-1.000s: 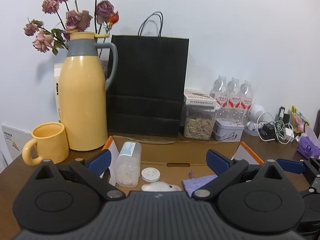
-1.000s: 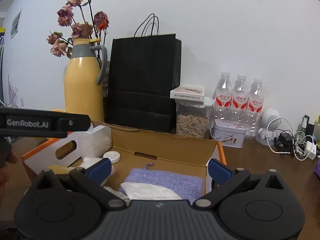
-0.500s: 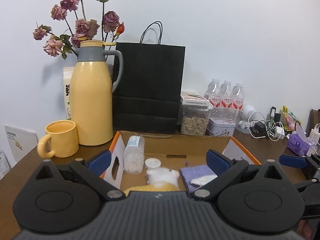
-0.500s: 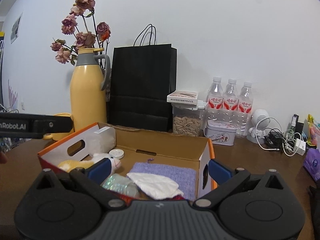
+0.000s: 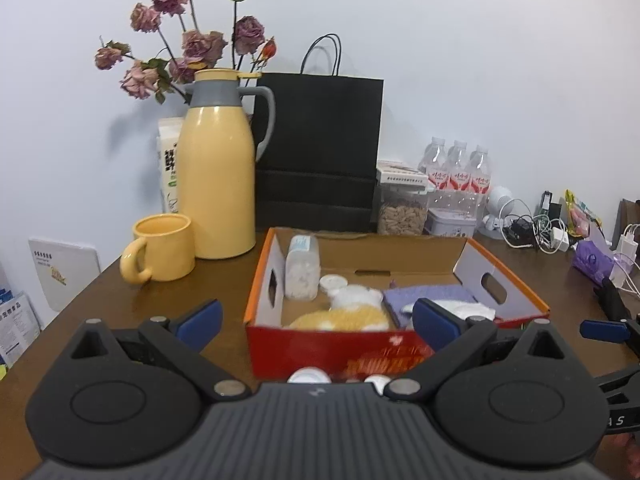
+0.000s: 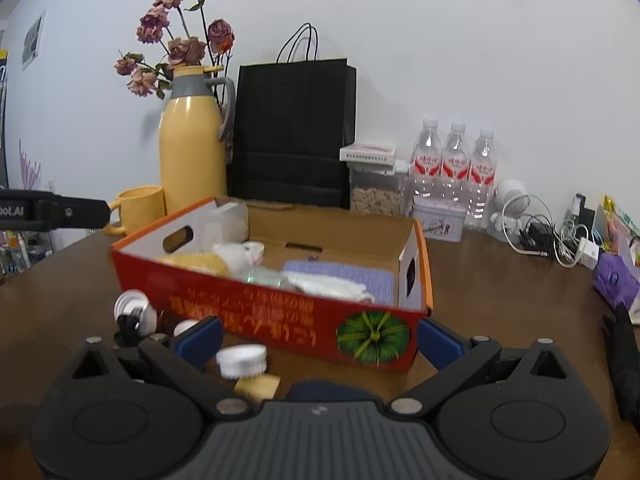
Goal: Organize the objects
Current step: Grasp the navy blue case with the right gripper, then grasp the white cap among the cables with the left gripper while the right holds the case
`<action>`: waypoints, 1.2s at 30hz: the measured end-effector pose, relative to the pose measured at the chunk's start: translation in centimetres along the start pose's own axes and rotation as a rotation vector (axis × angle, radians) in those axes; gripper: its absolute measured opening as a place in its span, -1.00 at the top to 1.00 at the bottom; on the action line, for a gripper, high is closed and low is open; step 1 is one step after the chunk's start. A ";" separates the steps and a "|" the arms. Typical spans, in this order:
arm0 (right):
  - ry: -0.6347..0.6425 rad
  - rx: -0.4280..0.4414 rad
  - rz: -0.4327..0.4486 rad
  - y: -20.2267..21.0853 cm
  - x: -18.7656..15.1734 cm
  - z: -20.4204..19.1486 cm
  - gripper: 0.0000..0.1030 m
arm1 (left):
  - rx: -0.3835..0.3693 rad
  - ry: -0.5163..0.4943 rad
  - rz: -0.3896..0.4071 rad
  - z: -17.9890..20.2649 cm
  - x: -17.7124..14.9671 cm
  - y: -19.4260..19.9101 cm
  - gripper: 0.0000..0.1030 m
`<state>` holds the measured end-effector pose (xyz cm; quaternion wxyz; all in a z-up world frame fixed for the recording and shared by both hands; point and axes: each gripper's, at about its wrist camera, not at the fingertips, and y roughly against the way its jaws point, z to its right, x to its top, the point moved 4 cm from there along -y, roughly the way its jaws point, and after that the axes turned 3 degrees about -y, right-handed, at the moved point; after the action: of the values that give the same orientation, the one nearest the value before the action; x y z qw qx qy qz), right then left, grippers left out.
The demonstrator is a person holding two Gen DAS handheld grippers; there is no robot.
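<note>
**Open box mid-surface, both tools spread and empty**

The left tool [image 5: 316,318] and the right tool [image 6: 318,338] are each held with fingers spread wide, nothing between them, low over the near edge of the brown surface [image 5: 168,304]. The red cardboard box [image 5: 352,350] sits open in the middle of the surface, and the things already sorted lie inside it.

The left view looks down into the box: a clear jar [image 5: 302,268] stands against its left wall, a small white lid [image 5: 333,282] beside it, a yellow-and-white soft toy [image 5: 348,312] toward the near wall, and a purple cloth [image 5: 424,296] with a white tissue [image 5: 464,308] on it to the right. The right view sees less of the inside, but shows the box's near wall with a green pumpkin print [image 6: 373,336], and loose pieces on the surface before it: a white cap [image 6: 242,360], a round silver lid [image 6: 130,306] and a small tan block [image 6: 258,386]. The left view catches only the tops of two white caps there.

Along the far edge, against a white wall, stand a yellow jug [image 5: 218,176] with dried roses [image 5: 192,48] behind it, a yellow mug [image 5: 160,248], a black paper bag [image 5: 320,148], a seed container [image 5: 402,208], three water bottles [image 6: 454,168] and, toward the far right corner, tangled cables [image 6: 548,236].
</note>
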<state>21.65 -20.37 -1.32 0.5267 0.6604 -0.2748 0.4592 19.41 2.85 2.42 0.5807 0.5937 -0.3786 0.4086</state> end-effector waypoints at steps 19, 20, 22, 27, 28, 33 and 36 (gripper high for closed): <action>-0.087 -0.043 -0.156 0.3 -4.4 0.0 -1.00 | 0.014 0.031 -0.089 -2.6 -4.1 2.5 -1.00; -0.090 -0.054 -0.170 0.0 -4.6 0.0 -1.00 | 0.013 0.032 -0.092 -2.7 -4.2 2.5 -1.00; -0.096 -0.069 -0.191 -0.7 -4.9 0.0 -1.00 | 0.012 0.033 -0.098 -2.8 -4.4 2.5 -1.00; -0.117 -0.097 -0.235 -2.0 -5.8 0.5 -1.00 | 0.011 0.039 -0.117 -3.1 -5.1 2.2 -1.00; -0.127 -0.099 -0.243 -2.2 -5.9 0.7 -1.00 | 0.011 0.040 -0.122 -3.1 -5.2 2.1 -1.00; -0.128 -0.128 -0.235 -2.5 -6.0 0.7 -1.00 | 0.006 0.043 -0.145 -2.9 -5.8 1.8 -1.00; -0.128 -0.129 -0.235 -2.6 -6.0 0.7 -1.00 | 0.002 0.040 -0.153 -2.7 -6.0 1.8 -1.00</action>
<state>21.47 -21.01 -7.85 0.5998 0.6807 -0.2576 0.3325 15.38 5.29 -2.50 0.6171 0.6133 -0.3199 0.3751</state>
